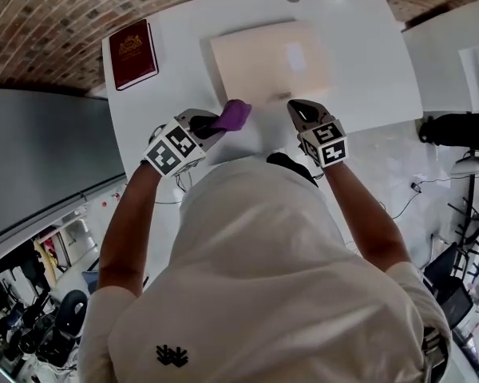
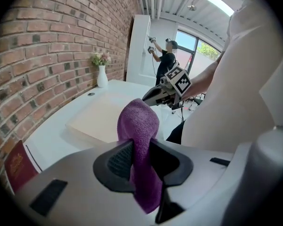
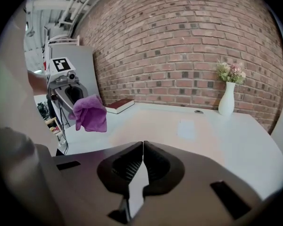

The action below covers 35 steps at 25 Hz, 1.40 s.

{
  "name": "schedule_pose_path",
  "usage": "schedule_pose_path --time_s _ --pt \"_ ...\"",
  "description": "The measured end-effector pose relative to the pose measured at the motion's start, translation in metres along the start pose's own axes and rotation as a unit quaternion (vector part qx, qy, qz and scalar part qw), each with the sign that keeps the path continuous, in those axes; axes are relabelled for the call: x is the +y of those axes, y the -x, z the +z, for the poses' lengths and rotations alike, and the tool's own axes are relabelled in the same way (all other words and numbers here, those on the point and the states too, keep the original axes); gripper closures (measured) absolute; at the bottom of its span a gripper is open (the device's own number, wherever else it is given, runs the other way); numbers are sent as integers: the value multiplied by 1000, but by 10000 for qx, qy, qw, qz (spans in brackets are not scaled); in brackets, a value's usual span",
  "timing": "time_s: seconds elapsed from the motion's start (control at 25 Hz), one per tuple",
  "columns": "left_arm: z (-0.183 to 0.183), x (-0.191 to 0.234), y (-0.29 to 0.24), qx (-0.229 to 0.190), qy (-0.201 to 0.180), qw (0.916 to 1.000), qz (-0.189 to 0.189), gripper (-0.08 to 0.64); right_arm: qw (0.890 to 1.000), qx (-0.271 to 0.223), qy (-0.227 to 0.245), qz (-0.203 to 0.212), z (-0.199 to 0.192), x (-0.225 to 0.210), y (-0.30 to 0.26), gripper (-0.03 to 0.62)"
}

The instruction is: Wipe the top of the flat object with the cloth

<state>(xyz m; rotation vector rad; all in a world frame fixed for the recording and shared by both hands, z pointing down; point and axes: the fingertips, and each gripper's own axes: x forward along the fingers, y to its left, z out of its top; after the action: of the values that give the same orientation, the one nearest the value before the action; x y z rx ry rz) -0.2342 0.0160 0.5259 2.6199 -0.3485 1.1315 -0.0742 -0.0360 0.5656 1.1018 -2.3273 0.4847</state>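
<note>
cloth, purple and folded over at the top, is pinched between the jaws of the left tool, with one end standing up above them and the other hanging below. in the head view it is held by the near left corner of the flat object; the right gripper view shows it hanging in the air. right tool has its jaws pressed together with nothing between them, and its tip sits at the near edge of the flat object, toward the right. the two tools are apart, with both tips pointing toward the flat object.

the flat object is a pale beige board lying flat on the white counter, with a paler rectangular patch near its middle. to the left of the flat object, apart from it, lies a dark red book. beyond its far right corner stands a white vase with flowers, upright on the counter. beyond the flat object's far edge, a brick wall rises behind the counter.
</note>
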Motion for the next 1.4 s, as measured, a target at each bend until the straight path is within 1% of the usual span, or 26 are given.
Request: schedule_pose_path --time_s 0.12,0.2,0.4,0.52,0.72,0.88,1.04,1.16,1.4 --pt "3 5 -16 245 -42 9995 -213 457 10000 64 -6 48 0 -15 -11 563" --pt "5 7 -27 417 -78 9986 -329 457 9998 103 106 121 1 -21 -18 563" --pt "9 16 -50 793 -148 9952 -555 457 9996 48 173 199 6 -35 -39 563" --pt "8 18 -63 1003 -188 9923 -708 457 9992 114 270 279 0 -35 -45 563" --pt "7 27 -86 1363 -252 9857 -959 457 9987 202 260 392 -14 -38 -48 561" --pt "3 40 -98 1586 -235 9815 -1043 456 9986 159 183 469 -12 -39 -49 561" --pt "3 51 -103 1641 -120 9791 -1199 457 9984 149 134 525 -13 -41 -49 561" --pt "7 68 -102 1615 -39 9799 -1173 456 9984 129 78 543 -12 -42 -50 561" --pt "14 115 -97 1664 37 9824 -849 457 9976 207 145 646 -13 -41 -51 561"
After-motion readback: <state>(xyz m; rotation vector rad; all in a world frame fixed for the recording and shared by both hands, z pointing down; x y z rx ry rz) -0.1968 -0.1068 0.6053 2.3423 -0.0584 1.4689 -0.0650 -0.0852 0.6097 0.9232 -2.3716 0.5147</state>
